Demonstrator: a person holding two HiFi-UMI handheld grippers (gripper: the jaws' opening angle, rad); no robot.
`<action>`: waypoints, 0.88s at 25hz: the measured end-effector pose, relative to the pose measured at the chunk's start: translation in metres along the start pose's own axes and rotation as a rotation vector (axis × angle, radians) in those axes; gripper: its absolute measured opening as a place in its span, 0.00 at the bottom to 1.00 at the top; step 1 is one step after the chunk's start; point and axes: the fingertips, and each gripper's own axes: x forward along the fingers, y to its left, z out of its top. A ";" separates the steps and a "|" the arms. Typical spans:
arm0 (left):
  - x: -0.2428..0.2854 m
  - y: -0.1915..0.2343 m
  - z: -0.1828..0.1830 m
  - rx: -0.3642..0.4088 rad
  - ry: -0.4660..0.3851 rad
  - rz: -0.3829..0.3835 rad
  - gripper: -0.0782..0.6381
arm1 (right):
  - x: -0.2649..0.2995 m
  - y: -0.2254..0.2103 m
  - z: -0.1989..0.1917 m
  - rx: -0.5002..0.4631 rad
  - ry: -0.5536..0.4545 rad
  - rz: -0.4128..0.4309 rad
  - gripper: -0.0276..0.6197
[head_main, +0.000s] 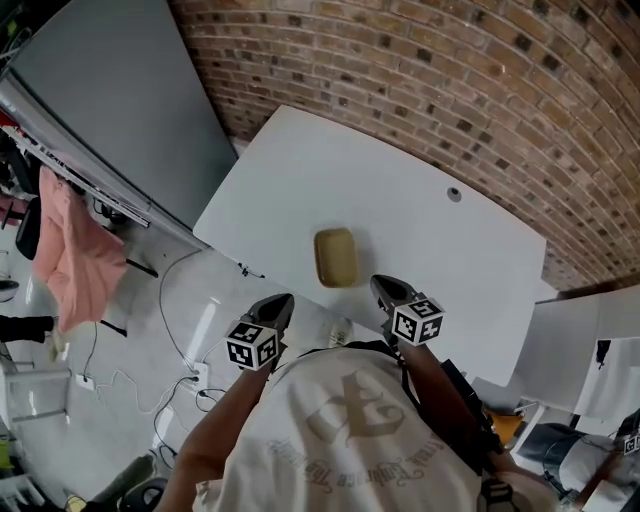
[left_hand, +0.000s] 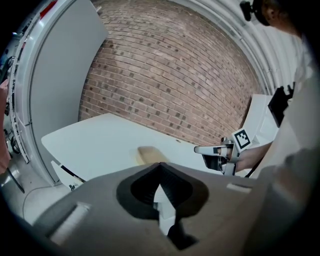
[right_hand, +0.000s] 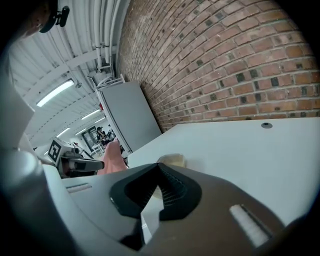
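Tan dish (head_main: 336, 257): flat on the white table (head_main: 440, 270), close to its near edge, long side pointing away from the person; nothing on it or touching it.
Left gripper (head_main: 283, 299): jaws pressed together tip to tip, nothing between them; held over the table's near edge, just short of the dish and to its left, apart from it.
Right gripper (head_main: 380, 283): jaws likewise closed on nothing; near the dish's near right corner, not touching it.
Dish against grippers: between the two, slightly ahead of both sets of tips, near each.
Left gripper view: dish (left_hand: 150, 154) showing just above the closed jaws and a little left of where they meet, lower part hidden behind them; right gripper (left_hand: 210, 149) off to the right, about level with the dish.
Right gripper view: dish (right_hand: 172, 161) just beyond the meeting tips, partly covered by the jaws; left gripper (right_hand: 87, 165) out at the left.
Surroundings: brick wall (head_main: 450, 80) behind the table, grey panel (head_main: 110, 100) leaning at the left, pink cloth (head_main: 65, 250) hanging below it, round cable hole (head_main: 454, 194) in the tabletop well beyond the dish.
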 end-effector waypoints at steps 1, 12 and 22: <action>0.005 0.002 0.003 0.000 0.004 0.001 0.11 | 0.004 -0.004 0.003 0.003 0.000 0.002 0.05; 0.062 0.013 0.001 -0.059 0.139 -0.008 0.11 | 0.034 -0.037 0.018 0.048 0.024 0.014 0.05; 0.115 0.033 -0.004 -0.216 0.272 0.046 0.14 | 0.055 -0.063 0.016 0.083 0.056 0.039 0.05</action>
